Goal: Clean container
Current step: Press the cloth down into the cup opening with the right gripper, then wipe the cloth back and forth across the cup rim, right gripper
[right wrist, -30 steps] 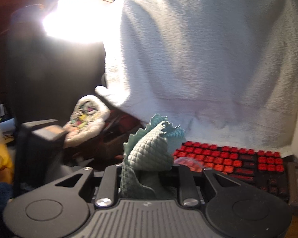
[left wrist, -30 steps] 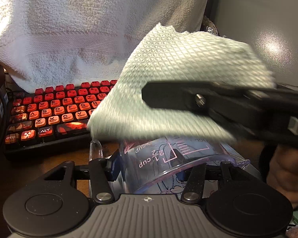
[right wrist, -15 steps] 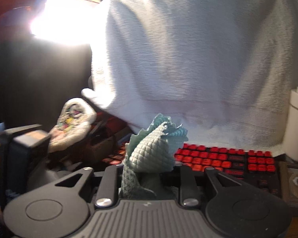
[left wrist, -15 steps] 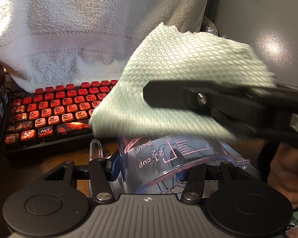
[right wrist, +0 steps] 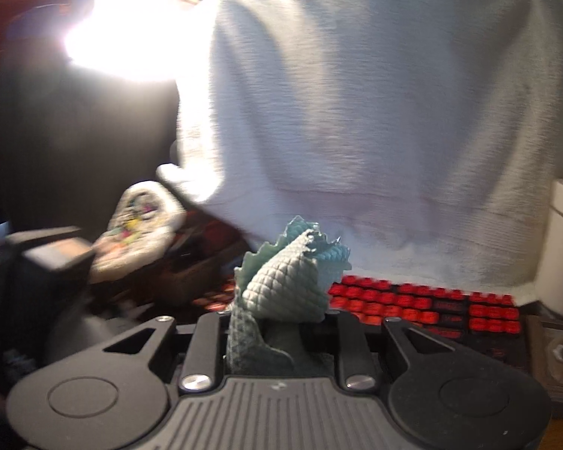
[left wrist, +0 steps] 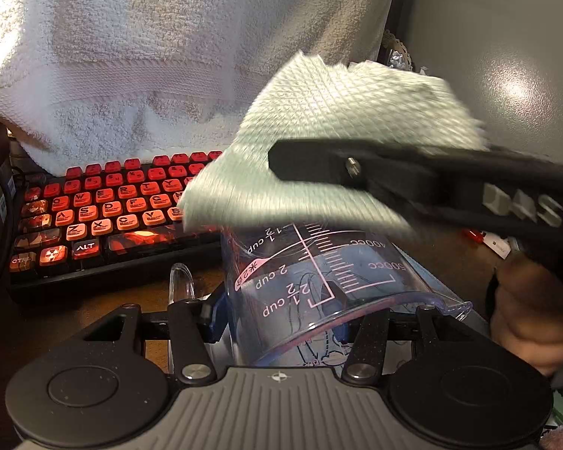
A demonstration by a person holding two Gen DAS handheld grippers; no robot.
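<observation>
The measuring cup [left wrist: 319,285] is clear thin plastic, light and stiff but slick, so it is best taken across the wall near the rim, where it stays rigid. It lies on its side just in front of the keyboard [left wrist: 105,217], mouth toward the left gripper [left wrist: 281,322], whose fingers stand partly open, clamped on that wall. The paper towel [left wrist: 330,142] is soft and limp, hanging just above the cup. The right gripper [right wrist: 270,337] has its fingers pinched nearly together on a bunched fold of it.

Clear measuring cup [left wrist: 319,281] lies sideways under quilted paper towel [left wrist: 330,142].
</observation>
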